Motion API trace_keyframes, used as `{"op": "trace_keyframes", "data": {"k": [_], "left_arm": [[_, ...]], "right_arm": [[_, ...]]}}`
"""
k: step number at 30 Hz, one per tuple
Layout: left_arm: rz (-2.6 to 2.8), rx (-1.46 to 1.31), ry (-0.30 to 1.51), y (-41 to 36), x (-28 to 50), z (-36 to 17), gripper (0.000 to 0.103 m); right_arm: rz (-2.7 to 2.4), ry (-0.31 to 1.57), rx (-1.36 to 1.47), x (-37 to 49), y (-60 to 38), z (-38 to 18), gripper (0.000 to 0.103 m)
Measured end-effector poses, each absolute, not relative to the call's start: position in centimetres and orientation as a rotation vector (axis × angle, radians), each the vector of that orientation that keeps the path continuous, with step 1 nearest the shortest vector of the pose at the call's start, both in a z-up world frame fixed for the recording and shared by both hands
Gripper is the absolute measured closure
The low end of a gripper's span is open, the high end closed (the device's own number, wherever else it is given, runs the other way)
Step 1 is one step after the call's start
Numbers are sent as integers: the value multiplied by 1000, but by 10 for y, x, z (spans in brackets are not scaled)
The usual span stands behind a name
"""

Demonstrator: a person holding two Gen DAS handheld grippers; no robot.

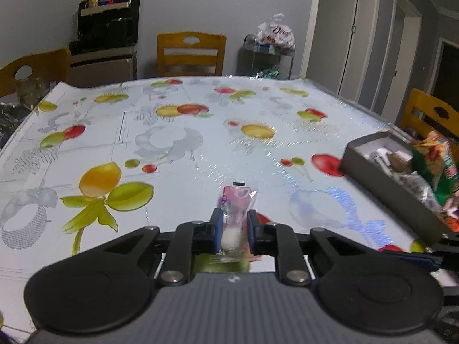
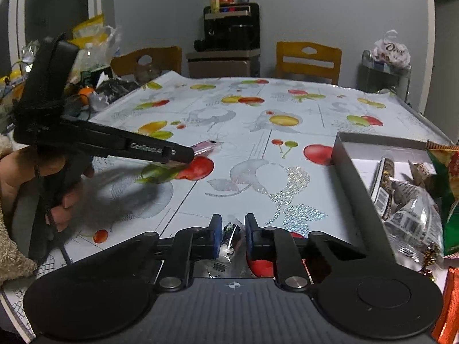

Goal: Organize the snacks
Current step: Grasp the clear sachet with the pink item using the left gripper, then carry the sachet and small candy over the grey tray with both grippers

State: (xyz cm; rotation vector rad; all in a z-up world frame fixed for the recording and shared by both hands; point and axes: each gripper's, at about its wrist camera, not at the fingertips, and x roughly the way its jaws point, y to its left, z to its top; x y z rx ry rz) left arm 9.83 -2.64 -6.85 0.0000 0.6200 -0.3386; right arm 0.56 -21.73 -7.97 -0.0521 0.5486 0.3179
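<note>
The worktop (image 1: 200,149) is showing a white cloth printed with red, yellow and green fruit and grey outlines. Black claws with blue pads (image 1: 218,229) are gripping a pink packet (image 1: 236,200) and a clear wrapper (image 2: 229,238). The grey box (image 2: 341,154) is holding green and orange bags (image 1: 439,166). Chairs (image 1: 190,54) are glowing orange-brown.

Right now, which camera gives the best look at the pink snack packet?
The left wrist view: the pink snack packet sits close, clamped in the left hand-held gripper. The right wrist view shows only its far end, poking past that gripper.
</note>
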Motion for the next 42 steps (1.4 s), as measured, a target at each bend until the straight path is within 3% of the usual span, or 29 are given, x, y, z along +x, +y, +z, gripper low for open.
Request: {"op": "trace_keyframes", "data": {"k": [17,32,42], "left_arm": [[-558,89,501,-116,34,-8,89],[-651,193,563,-244,44,-22,89],[-640,187,609,-271,64,-33,88]], "right_arm": [[238,413,4,-54,-283,-41,84],[87,444,100,-67,-360,-56,84],[95,471,111,-52,-364,-62,82]]}}
